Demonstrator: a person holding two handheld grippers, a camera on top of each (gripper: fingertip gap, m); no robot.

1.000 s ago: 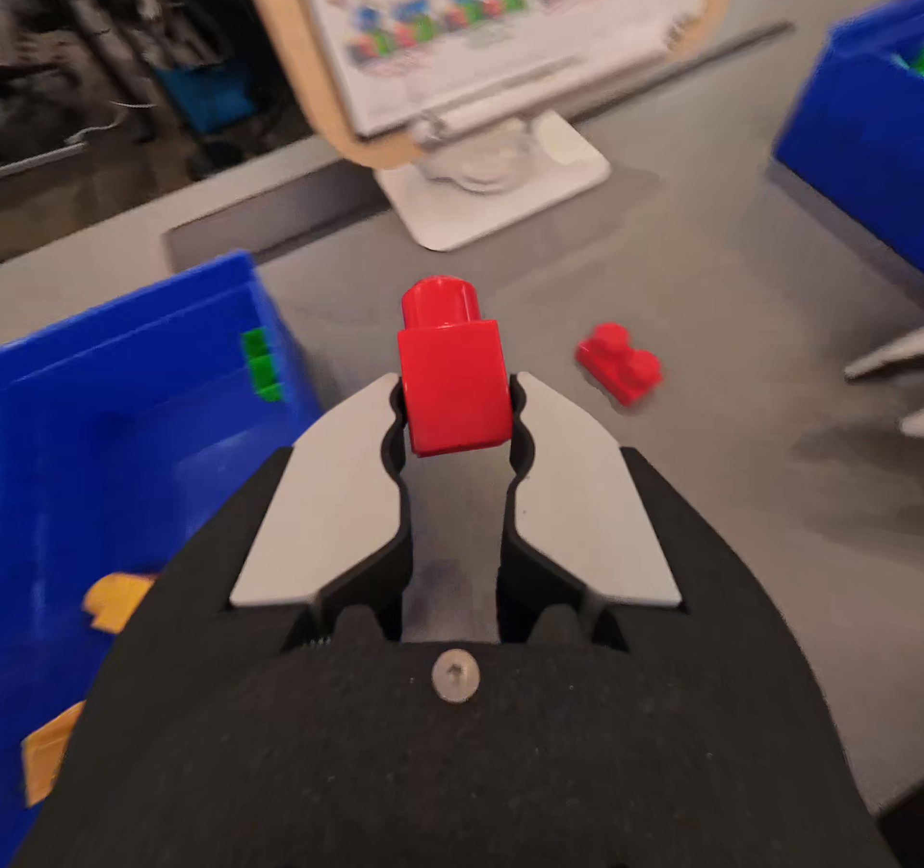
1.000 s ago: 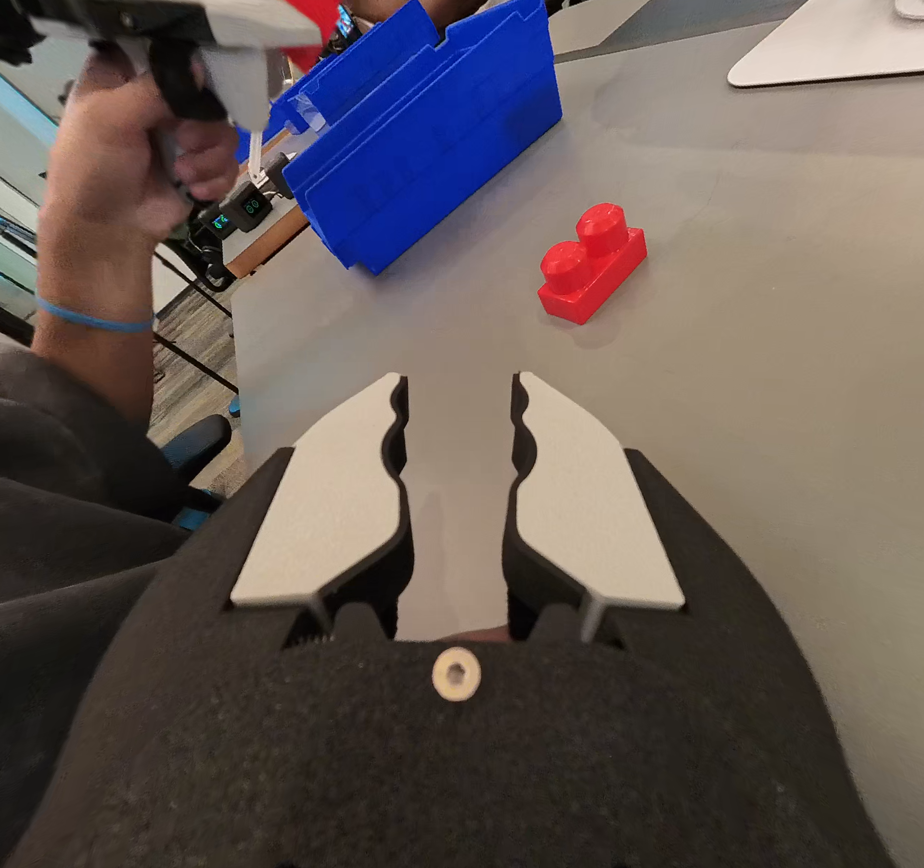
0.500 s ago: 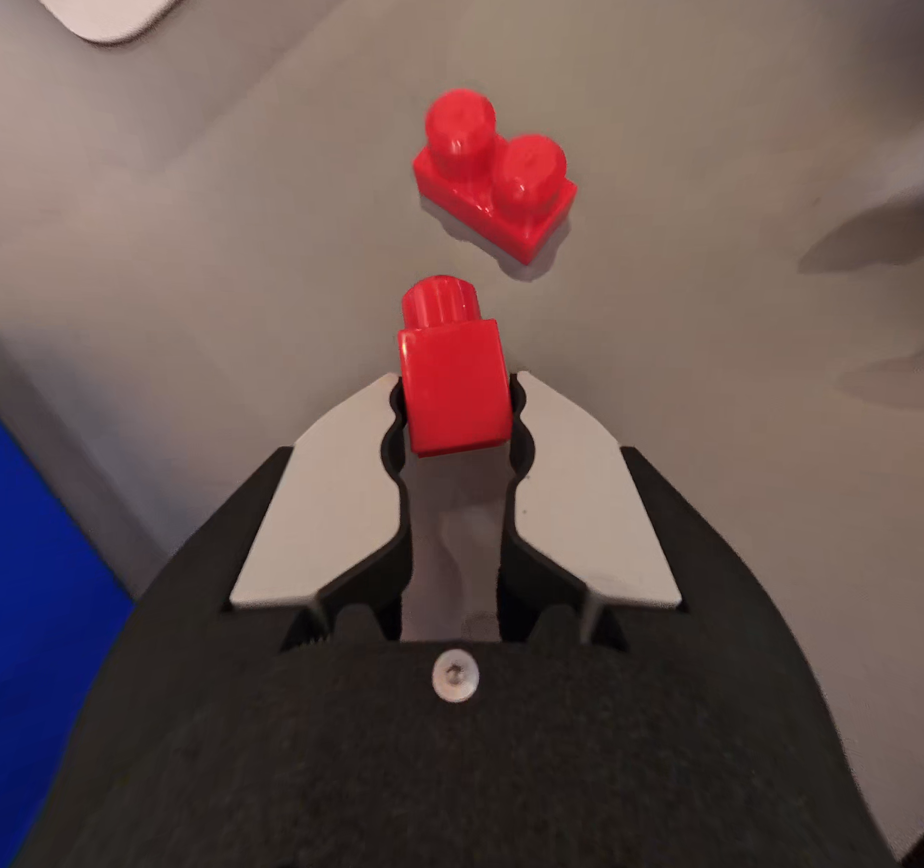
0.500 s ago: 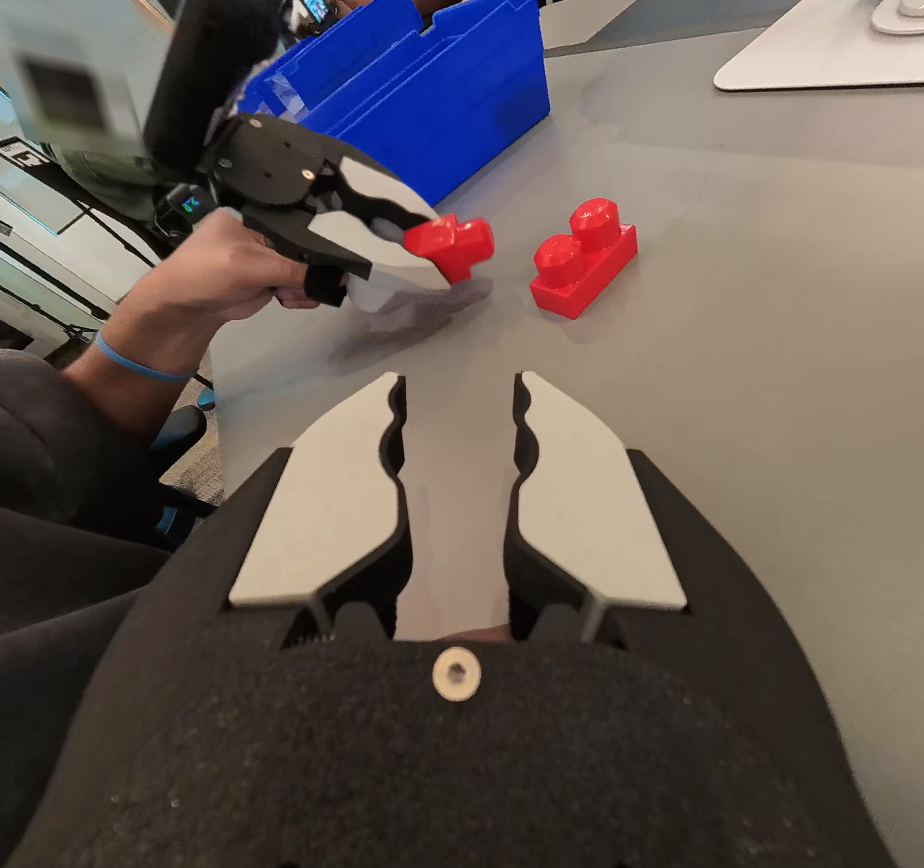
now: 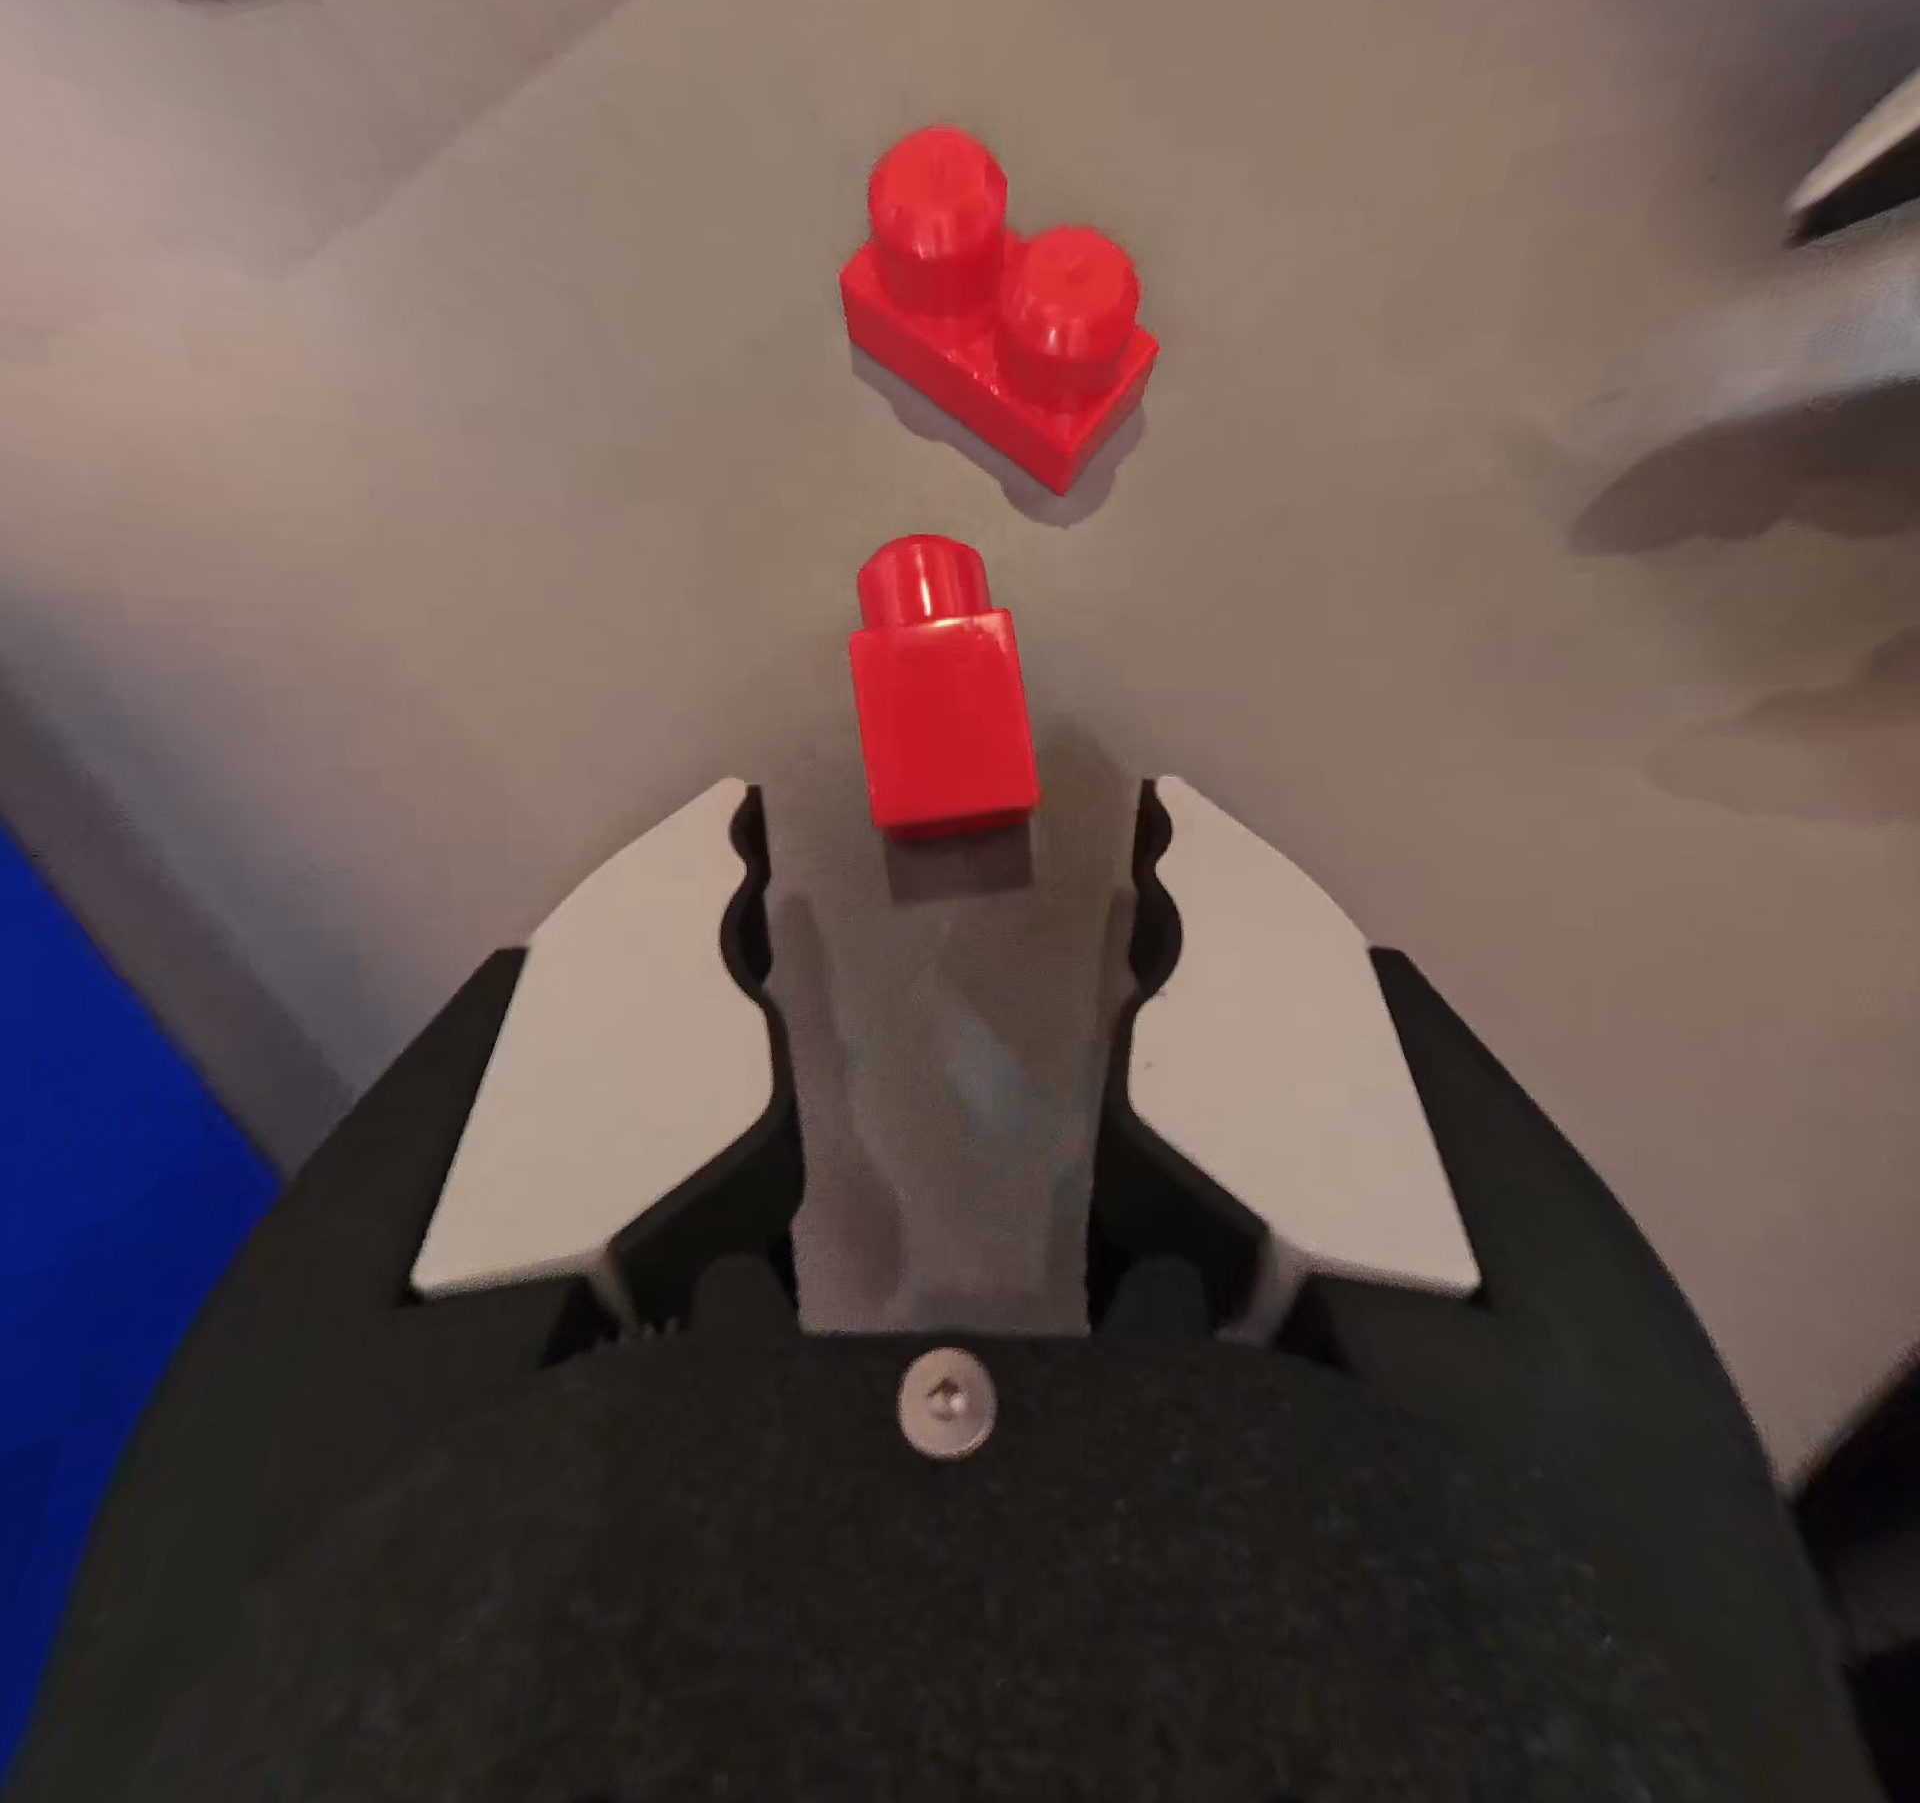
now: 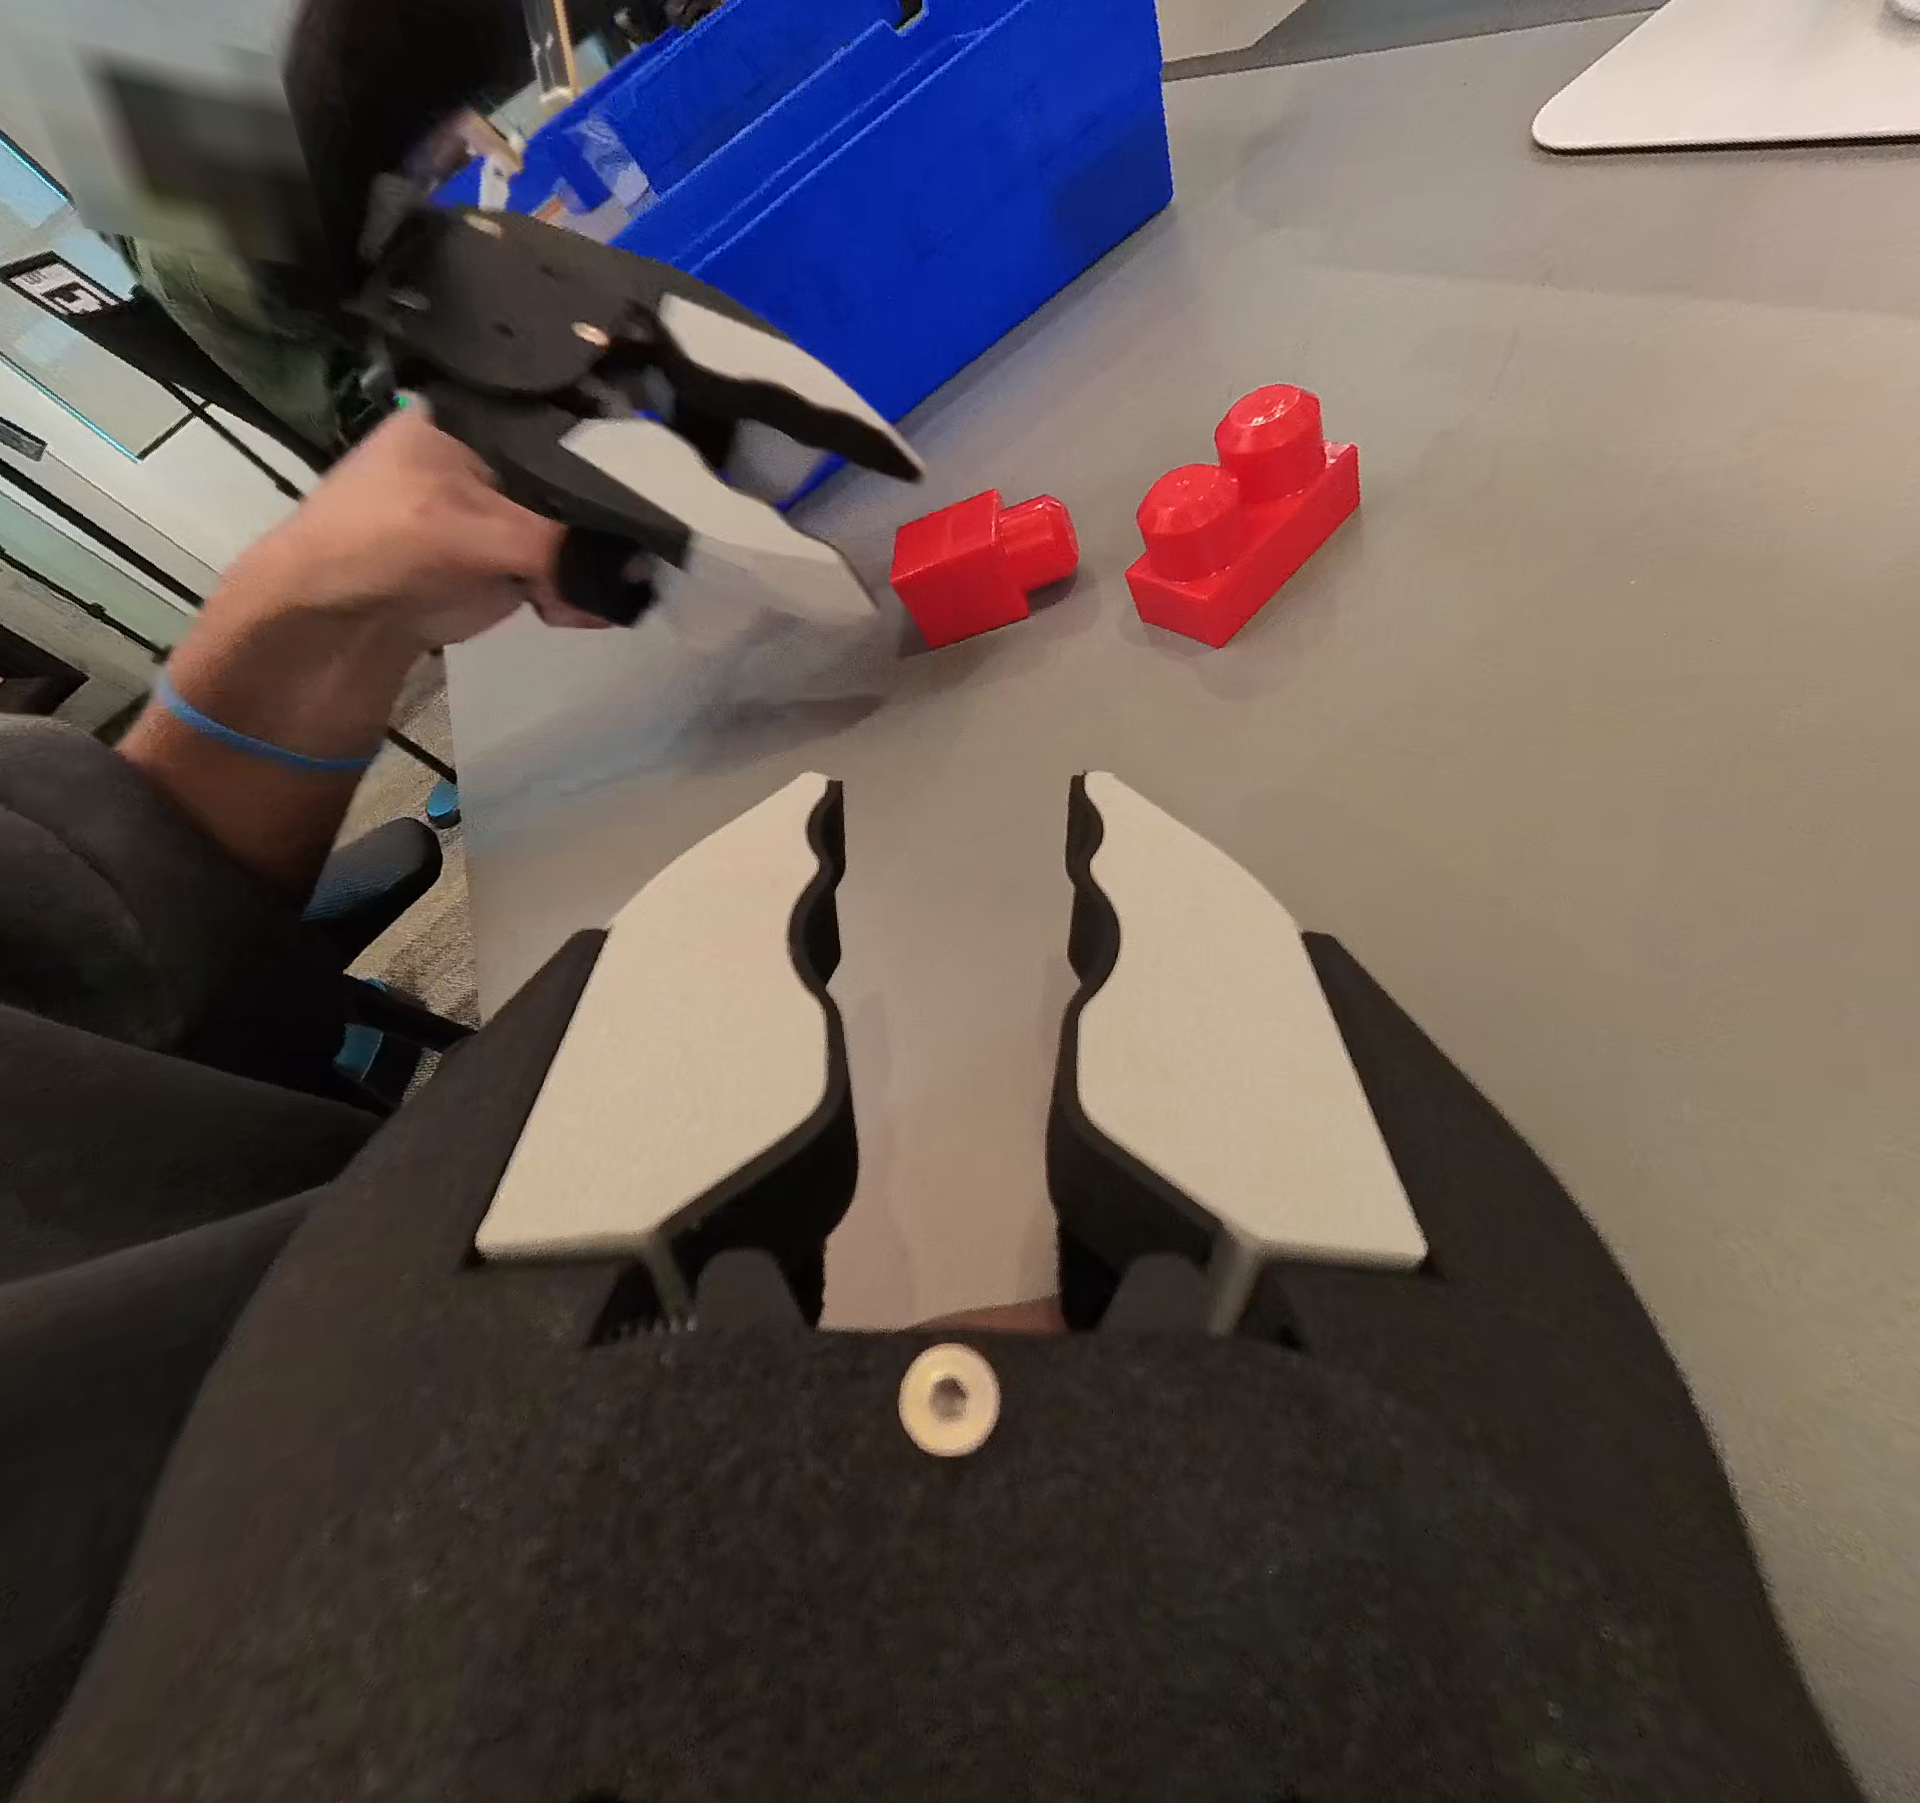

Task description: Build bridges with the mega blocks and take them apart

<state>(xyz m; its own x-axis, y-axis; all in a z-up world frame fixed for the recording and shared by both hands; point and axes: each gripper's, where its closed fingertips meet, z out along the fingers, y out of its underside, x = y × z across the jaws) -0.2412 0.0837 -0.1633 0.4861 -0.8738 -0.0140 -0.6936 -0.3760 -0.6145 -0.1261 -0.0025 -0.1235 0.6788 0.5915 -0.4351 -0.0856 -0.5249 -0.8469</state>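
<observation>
Left gripper [image 5: 943,797] released, jaws spread, single-stud block [image 5: 940,699] lying on its side on table [image 5: 416,403] at 12 o'clock just past the tips, two-stud block [image 5: 997,319] beyond it at 12, apart; right gripper [image 6: 956,792] also released, empty.
</observation>
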